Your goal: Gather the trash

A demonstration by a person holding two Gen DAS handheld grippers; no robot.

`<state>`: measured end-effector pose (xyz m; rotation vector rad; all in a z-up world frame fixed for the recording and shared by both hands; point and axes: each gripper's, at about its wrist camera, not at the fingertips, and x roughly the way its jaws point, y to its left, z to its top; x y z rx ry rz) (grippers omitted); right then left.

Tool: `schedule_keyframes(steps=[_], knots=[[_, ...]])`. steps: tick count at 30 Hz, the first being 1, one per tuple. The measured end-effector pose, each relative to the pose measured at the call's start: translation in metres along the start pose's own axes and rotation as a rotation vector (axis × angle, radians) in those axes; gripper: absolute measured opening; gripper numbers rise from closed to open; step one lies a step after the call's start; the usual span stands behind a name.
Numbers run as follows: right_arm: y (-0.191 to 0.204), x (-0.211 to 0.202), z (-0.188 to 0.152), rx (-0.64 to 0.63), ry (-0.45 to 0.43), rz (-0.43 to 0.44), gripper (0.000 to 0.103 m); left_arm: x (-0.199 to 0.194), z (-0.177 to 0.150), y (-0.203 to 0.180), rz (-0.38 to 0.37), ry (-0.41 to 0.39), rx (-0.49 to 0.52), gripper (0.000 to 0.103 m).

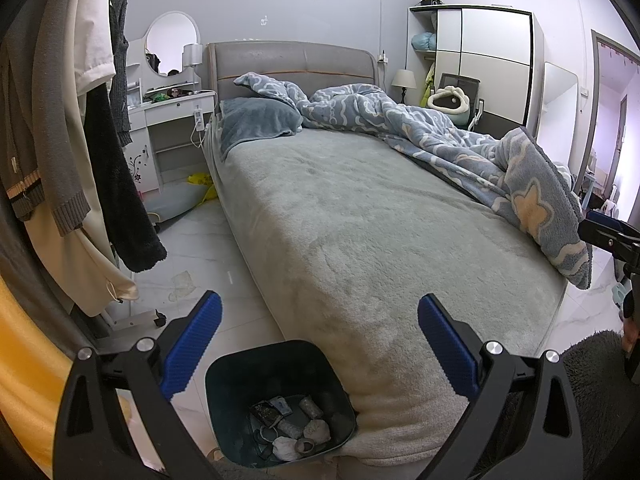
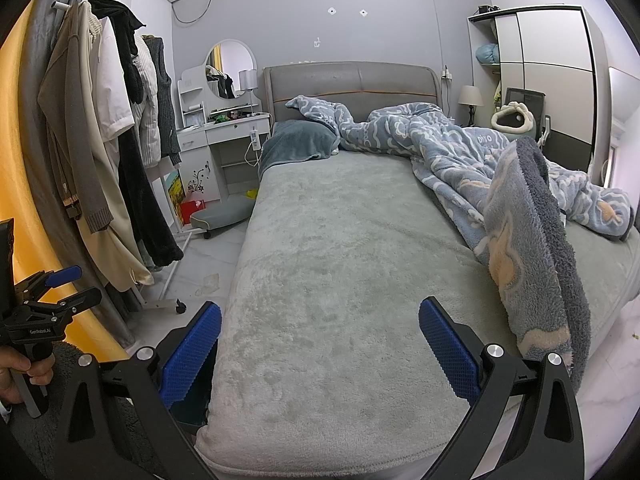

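Trash sits gathered in a dark bin (image 1: 280,400) on the floor at the foot corner of a bed (image 1: 360,220), its rim touching the grey fleece cover that hangs over the mattress edge. Inside lie crumpled tissues (image 1: 316,430), a couple of small wrappers (image 1: 266,412) and other scraps, which suggests the bin has been parked at the bed's corner to be within reach of both sides of the room.

The left tongs (image 1: 319,316) hang above the bin with their blue pads spread wide and nothing between them; the bin lies just below and between the two pads in the left wrist view. The right tongs (image 2: 320,320) are likewise wide open and empty, pointing along the bare stretch of the bed, with only a sliver of the bin visible beside their left pad. Each pair also shows at the edge of the other's camera, the left one gripped by a hand (image 2: 18,376).

More likely trash remains on the tiled floor: a pale crumpled scrap (image 1: 182,284) lies between the bed and a wheeled clothes rack (image 1: 80,140), well apart from both tongs and forward-left of the left pair. A rumpled blue blanket (image 1: 460,140) covers the bed's far side; whether anything is hidden in it cannot be told. By this reading, the floor scrap is the next candidate, nearest the left tongs.
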<state>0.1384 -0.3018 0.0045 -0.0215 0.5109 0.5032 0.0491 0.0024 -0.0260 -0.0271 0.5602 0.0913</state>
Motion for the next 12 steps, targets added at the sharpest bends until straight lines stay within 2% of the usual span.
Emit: schedule_keyframes(steps=[12], knots=[[0.0001, -0.0002, 0.0005, 0.0, 0.001, 0.0, 0.1, -0.0044, -0.0015, -0.0008, 0.001, 0.005, -0.016, 0.1]])
